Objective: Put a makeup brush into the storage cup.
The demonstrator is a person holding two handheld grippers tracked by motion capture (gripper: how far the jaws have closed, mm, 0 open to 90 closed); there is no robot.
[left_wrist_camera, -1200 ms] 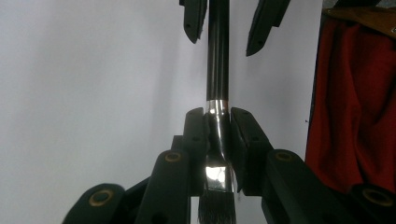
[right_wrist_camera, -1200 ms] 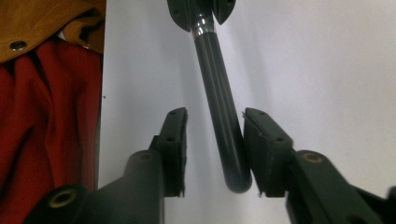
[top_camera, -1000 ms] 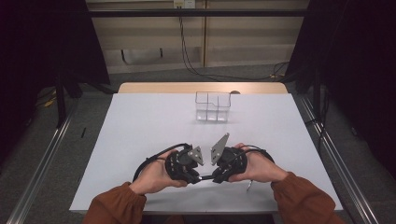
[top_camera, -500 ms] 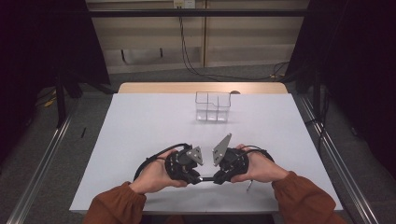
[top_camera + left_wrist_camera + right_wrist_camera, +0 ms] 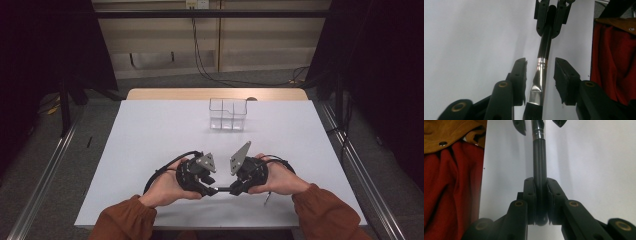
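A brush with a black handle (image 5: 539,160) and a silver ferrule (image 5: 539,77) spans the gap between my two grippers near the table's front edge (image 5: 224,189). My right gripper (image 5: 540,185) is shut on the end of the handle, its pads pressing both sides. My left gripper (image 5: 540,67) has just been opening. Its pads (image 5: 520,72) stand apart from the ferrule, which lies between them untouched. In the high view the left gripper (image 5: 212,189) and right gripper (image 5: 236,188) point at each other, each held in a hand.
A clear plastic box (image 5: 228,114) with compartments stands at the back middle of the white table (image 5: 150,140). Orange-brown sleeves (image 5: 325,215) come in from the bottom. Red cloth (image 5: 614,62) hangs beside the table's near edge. Metal rails run along both sides.
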